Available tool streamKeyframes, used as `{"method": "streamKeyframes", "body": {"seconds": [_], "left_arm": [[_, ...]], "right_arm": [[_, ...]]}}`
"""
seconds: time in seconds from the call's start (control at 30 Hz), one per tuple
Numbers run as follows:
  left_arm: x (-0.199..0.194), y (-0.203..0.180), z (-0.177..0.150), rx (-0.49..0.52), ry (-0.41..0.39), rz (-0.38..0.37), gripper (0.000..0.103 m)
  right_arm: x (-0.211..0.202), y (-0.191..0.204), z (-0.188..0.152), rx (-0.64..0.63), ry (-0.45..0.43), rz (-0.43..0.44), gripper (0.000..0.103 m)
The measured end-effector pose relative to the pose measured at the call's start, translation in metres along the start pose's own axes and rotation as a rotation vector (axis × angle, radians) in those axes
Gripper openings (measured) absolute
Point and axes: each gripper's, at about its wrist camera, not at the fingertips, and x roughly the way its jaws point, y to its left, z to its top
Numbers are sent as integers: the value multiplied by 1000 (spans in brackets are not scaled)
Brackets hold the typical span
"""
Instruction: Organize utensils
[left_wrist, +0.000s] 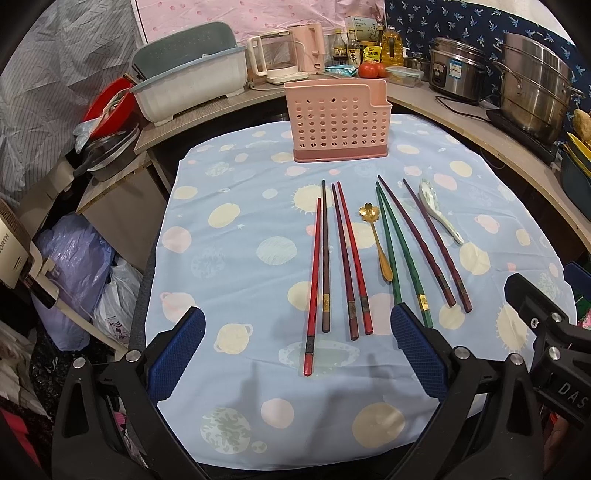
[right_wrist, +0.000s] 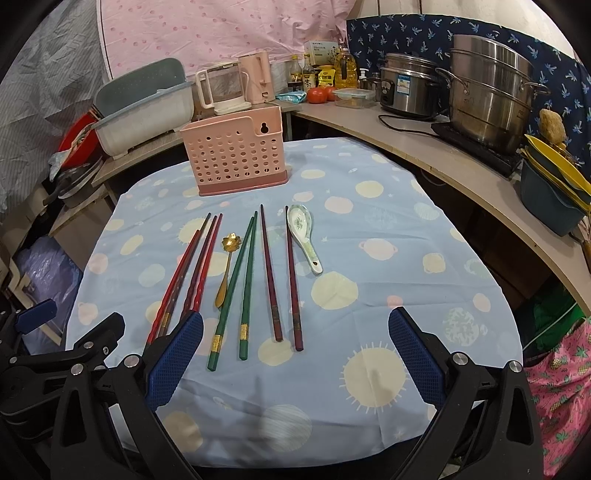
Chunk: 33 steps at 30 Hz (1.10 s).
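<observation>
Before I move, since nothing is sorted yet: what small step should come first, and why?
Probably lower the open right gripper onto the dark red chopsticks just ahead of it. Every utensil lies on the cloth, and the pink holder looks empty.

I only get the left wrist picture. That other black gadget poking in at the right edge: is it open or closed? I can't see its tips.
Observer: Open. The right wrist view shows the right gripper with its blue pads wide apart, holding nothing.
Operator: Anything new on the pink holder?
Observer: Yes, the pink holder has a keyhole-shaped hole in its raised panel.
Operator: What's beyond the table's right side?
Observer: A pink pineapple-print cloth.
</observation>
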Motion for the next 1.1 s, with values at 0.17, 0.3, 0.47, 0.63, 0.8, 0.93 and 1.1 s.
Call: {"method": "streamKeyframes", "body": {"seconds": [0.17,0.3,0.47,0.63,0.8,0.93,1.1], "left_arm": [[1,-1,0,-1,4,-5,96],[2,-1,0,-1,5,-5,96],[3,-1,1,-2,7,-8,96],[8,-1,1,-8,21,-18,96],[18,5,2,-25,38,-36,96],[34,22,3,-77,73,-70,96],[60,42,-1,-126,120,-64,96]], "right_arm": [[0,-1,0,0,0,0,96],[0,-1,0,0,1,0,96],[0,0,0,0,1,0,96],[3,-2,-2,4,8,-1,96],[14,-9,-5,18,22,-6,96],[22,-17,-2,48,39,-15,96],[35,-26,-1,68,62,-29,96]]}}
